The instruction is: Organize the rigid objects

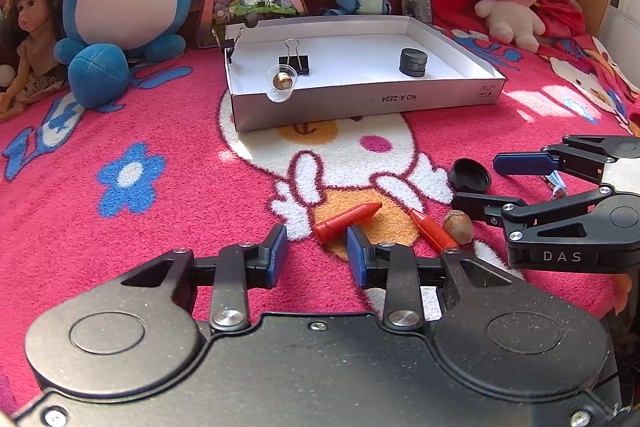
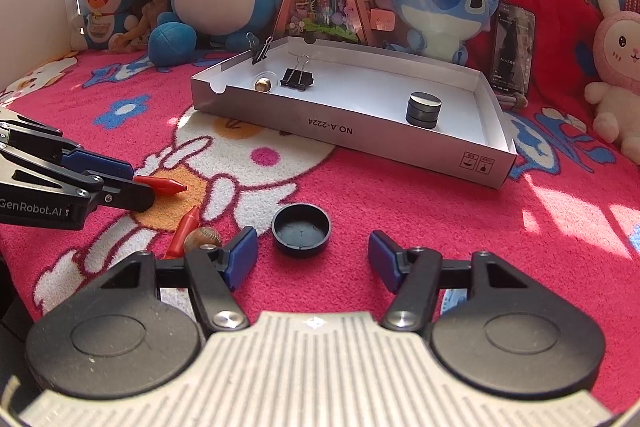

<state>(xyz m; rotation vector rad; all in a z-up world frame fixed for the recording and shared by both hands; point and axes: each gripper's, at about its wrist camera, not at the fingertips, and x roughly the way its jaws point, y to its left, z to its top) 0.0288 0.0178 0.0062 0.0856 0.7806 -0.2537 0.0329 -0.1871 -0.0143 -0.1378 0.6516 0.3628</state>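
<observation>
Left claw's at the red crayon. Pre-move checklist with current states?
1. Jaws of left claw apart: ok, pads not pressing.
2. Target red crayon between the jaws: ok, its blunt end lies in the gap.
3. Neighbours clear: ok, second crayon and nut lie off to the right, not touching it.
4. Other side, right claw, out of the path: ok, open, empty, facing the black cap.
5. Room in box: ok, bare floor between binder clip and disc stack.
6. Grip depth: cannot tell.
</observation>
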